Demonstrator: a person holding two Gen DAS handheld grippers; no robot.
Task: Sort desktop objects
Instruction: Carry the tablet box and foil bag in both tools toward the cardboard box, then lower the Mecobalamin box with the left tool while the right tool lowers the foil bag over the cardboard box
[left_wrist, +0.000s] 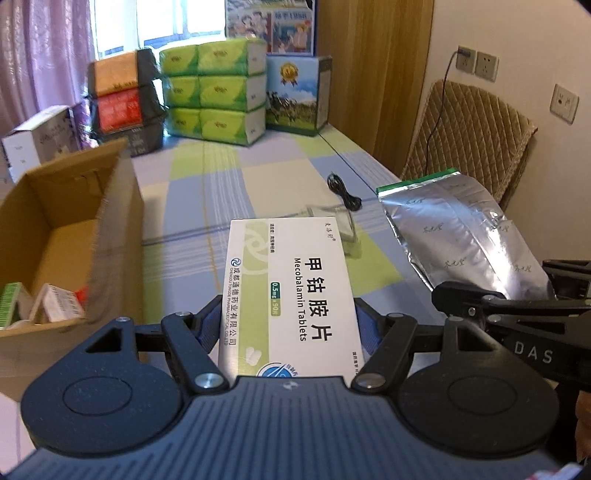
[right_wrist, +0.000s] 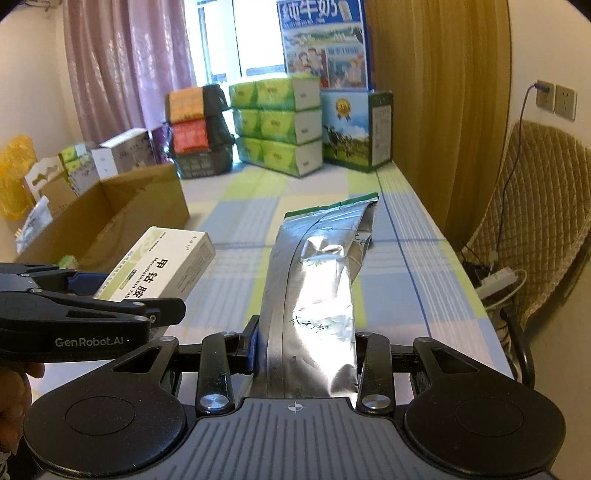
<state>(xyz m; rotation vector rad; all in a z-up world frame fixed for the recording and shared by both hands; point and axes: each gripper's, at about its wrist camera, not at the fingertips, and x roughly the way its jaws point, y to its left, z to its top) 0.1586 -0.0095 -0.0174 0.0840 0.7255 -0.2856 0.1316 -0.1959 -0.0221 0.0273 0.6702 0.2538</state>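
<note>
Gripping: left gripper (left_wrist: 286, 328) clamped on the medicine box (left_wrist: 288, 295); right gripper (right_wrist: 304, 354) clamped on the foil pouch (right_wrist: 317, 288).
Medicine box: flat white carton, green band and swirl logo, black Chinese print plus "Mecobalamin Tablets"; held lengthwise between the blue pads, far end jutting forward past the fingertips, lifted off the tablecloth (left_wrist: 229, 184).
Foil pouch: crinkled silver bag, green strip along the far top edge, faint printed characters; held by its near end, standing tall between the fingers, leaning slightly right.
Relative position: pouch right of the left gripper, box left of the right gripper; both tools side by side, near each other.
Cardboard box (left_wrist: 70, 236): open-topped, brown, left of the left gripper and slightly ahead; inside, small cartons at the near end, one green-and-white (left_wrist: 9, 302), one white with red (left_wrist: 61, 304).
Ahead of left gripper: black cable (left_wrist: 343, 192) coiled on the cloth; small clear item (left_wrist: 338, 221) beyond the medicine box, unidentifiable.
Far end: stacked green tissue packs (left_wrist: 214, 92).
</note>
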